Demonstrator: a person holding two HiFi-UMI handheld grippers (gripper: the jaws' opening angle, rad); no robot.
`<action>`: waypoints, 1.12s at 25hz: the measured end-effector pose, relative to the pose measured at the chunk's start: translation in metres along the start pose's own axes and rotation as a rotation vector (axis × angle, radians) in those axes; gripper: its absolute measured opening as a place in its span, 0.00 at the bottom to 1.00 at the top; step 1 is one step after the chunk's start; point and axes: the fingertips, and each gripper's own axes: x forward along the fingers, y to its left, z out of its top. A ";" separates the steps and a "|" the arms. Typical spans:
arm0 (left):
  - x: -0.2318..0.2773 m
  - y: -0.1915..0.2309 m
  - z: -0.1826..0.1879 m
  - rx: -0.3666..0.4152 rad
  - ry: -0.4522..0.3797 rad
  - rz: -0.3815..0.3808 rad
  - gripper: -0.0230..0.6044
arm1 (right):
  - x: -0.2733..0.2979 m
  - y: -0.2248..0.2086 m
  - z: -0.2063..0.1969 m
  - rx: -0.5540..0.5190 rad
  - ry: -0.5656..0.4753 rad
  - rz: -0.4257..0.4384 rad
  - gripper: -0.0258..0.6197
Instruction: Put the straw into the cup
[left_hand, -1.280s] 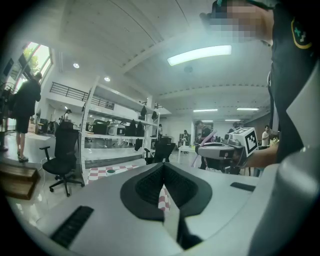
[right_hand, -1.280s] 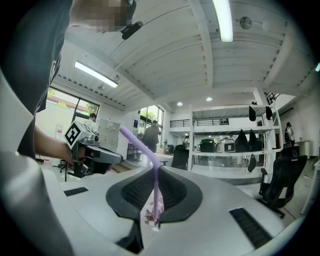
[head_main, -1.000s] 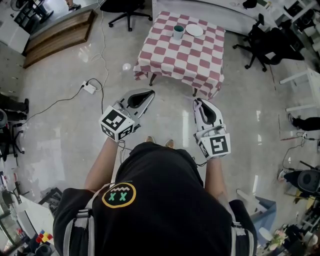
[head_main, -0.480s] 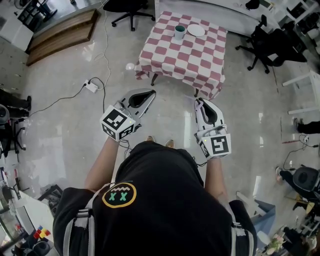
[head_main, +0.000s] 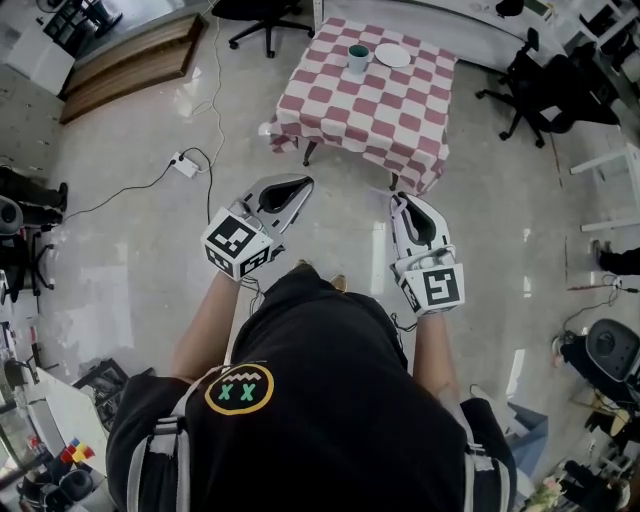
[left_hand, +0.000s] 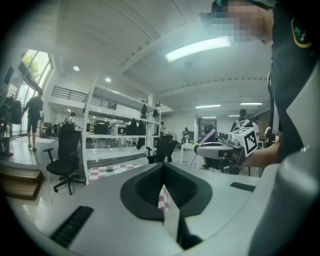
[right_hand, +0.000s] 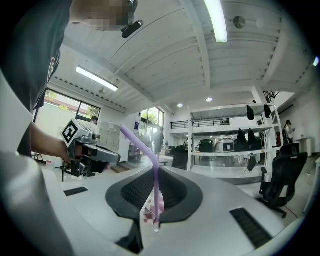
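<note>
Head view: the worktop (head_main: 372, 105) is well ahead of me. My left gripper (head_main: 298, 186) is closed on nothing. My right gripper (head_main: 402, 203), far from the cup (head_main: 357, 58) on the worktop's far side, clamps the straw (right_hand: 156, 185). Pinched so thinly, it may tilt or slip on the way.

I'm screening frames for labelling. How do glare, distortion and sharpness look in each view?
Head view: sharp, but light reflections streak the glossy floor, and the cup is tiny. Left gripper view: heavy fisheye, dark corners, ceiling lamp blooming. Right gripper view: same fisheye; straw reads clearly.
</note>
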 end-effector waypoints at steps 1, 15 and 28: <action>0.001 -0.003 0.000 -0.001 0.004 -0.002 0.06 | -0.002 -0.001 0.000 0.002 0.000 0.001 0.12; 0.028 0.006 -0.008 0.014 0.000 -0.020 0.06 | 0.013 -0.018 -0.013 0.001 -0.017 -0.002 0.12; 0.101 0.101 -0.007 -0.003 -0.026 -0.023 0.06 | 0.106 -0.082 -0.025 -0.016 0.006 -0.011 0.12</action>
